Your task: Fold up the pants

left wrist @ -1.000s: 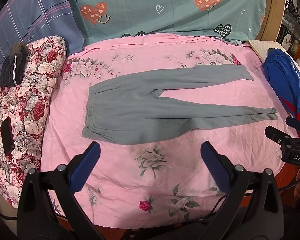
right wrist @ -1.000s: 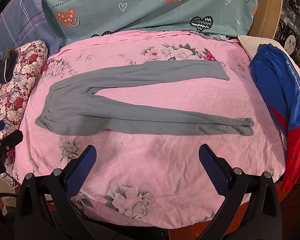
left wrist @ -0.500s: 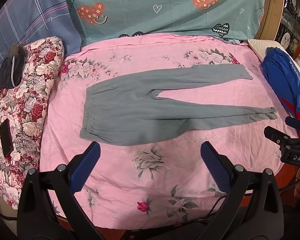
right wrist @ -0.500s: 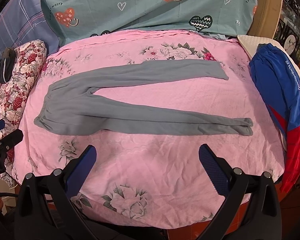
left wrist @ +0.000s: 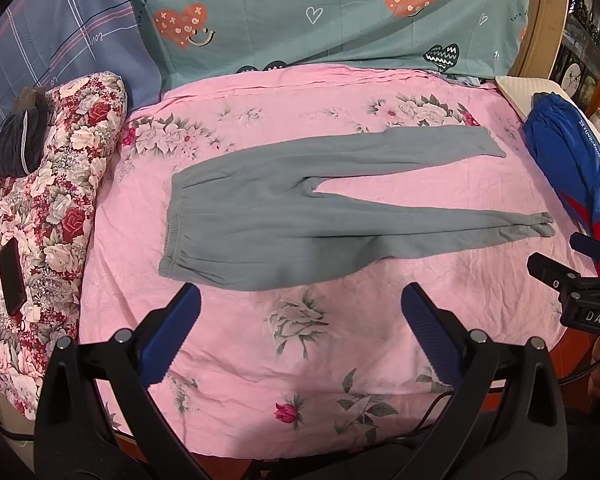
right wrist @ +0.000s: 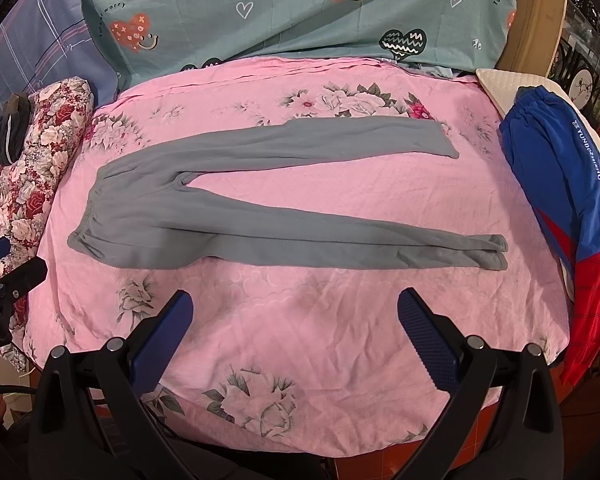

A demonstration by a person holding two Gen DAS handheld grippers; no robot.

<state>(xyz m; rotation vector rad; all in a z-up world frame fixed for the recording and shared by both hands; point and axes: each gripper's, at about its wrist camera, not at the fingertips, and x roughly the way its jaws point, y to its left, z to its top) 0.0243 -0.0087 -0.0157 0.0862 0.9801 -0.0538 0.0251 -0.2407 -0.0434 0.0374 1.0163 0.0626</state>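
Observation:
Grey pants (left wrist: pixel 284 216) lie flat on the pink floral sheet (left wrist: pixel 300 340), waistband to the left and the two legs spread apart to the right. They also show in the right wrist view (right wrist: pixel 260 220). My left gripper (left wrist: pixel 300 308) is open and empty, above the sheet just in front of the waistband end. My right gripper (right wrist: pixel 296 312) is open and empty, in front of the near leg. The right gripper also shows at the right edge of the left wrist view (left wrist: pixel 580 280).
A red floral pillow (left wrist: pixel 40 220) with a black phone (left wrist: pixel 12 276) and a dark bundle (left wrist: pixel 20 136) lies at the left. A blue and red garment (right wrist: pixel 572 200) lies at the right. A teal pillow (left wrist: pixel 320 12) stands at the back.
Both views have shifted slightly, so the pants sit a little further left in each. Both grippers stay open and nothing has been touched.

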